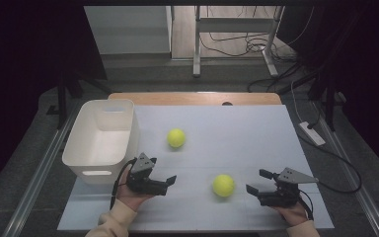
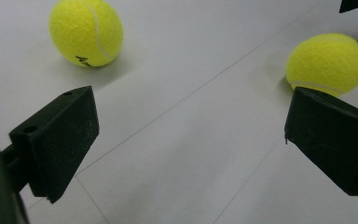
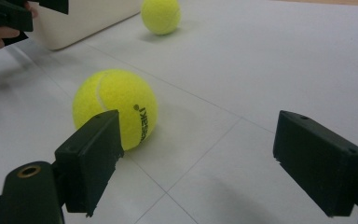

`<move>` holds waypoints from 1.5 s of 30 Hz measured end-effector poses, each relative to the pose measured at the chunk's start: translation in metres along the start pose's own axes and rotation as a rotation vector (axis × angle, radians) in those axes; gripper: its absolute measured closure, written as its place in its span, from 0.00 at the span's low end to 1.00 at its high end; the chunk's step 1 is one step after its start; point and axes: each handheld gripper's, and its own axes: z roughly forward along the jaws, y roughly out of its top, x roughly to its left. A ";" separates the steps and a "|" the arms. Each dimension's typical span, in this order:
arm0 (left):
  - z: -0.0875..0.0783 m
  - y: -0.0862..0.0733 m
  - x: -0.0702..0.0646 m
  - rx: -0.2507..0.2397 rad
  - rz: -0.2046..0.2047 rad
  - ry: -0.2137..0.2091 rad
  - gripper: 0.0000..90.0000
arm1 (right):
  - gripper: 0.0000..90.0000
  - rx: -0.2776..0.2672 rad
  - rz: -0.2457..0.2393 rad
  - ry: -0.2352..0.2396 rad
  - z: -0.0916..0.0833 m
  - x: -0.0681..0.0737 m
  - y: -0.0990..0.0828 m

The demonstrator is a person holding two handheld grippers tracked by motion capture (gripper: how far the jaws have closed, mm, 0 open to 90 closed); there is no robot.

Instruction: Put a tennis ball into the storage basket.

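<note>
Yellow near ball (image 1: pixel 223 185) first: slide wide-spread right gripper (image 1: pixel 259 183) level around it (left gripper (image 1: pixel 167 181) equally spread), then bin (image 1: pixel 79 148).

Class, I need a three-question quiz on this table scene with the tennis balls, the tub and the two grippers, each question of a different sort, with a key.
1. True or false: the white tub already holds a tennis ball.
2. Which tennis ball lies closer to the right gripper: A, the near tennis ball, or B, the far tennis ball?
3. Fill in: the fingers of the left gripper stand ____ with nothing between them.

Key:
1. False; both balls lie on the white table top.
2. A.
3. Open.
</note>
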 end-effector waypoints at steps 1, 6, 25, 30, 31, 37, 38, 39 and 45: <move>0.001 0.001 0.000 0.002 -0.001 0.000 0.04 | 0.17 0.001 -0.004 0.000 0.000 0.000 0.000; 0.004 0.006 -0.003 0.002 0.005 -0.005 0.04 | 0.17 0.001 -0.005 0.001 0.000 0.001 0.000; 0.026 0.028 -0.001 0.024 -0.022 0.014 0.05 | 0.17 0.000 -0.004 0.000 0.000 0.000 0.000; 0.029 0.031 0.006 0.036 -0.034 0.025 0.04 | 0.17 0.003 0.004 -0.006 0.003 -0.002 0.000; 0.029 0.031 0.007 0.036 -0.038 0.024 0.04 | 0.17 0.006 0.006 -0.005 0.003 -0.002 0.000; 0.029 0.036 0.011 0.034 -0.047 0.032 0.04 | 0.17 0.010 0.002 -0.006 0.005 -0.002 0.000; 0.030 0.037 0.011 0.036 -0.047 0.033 0.05 | 0.17 0.010 0.005 -0.008 0.005 -0.002 0.000; 0.030 0.038 0.011 0.036 -0.049 0.035 0.04 | 0.17 0.010 0.007 -0.008 0.005 -0.003 0.000; 0.032 0.042 0.011 0.041 -0.043 0.042 0.04 | 0.17 0.007 0.004 -0.008 0.006 -0.004 0.001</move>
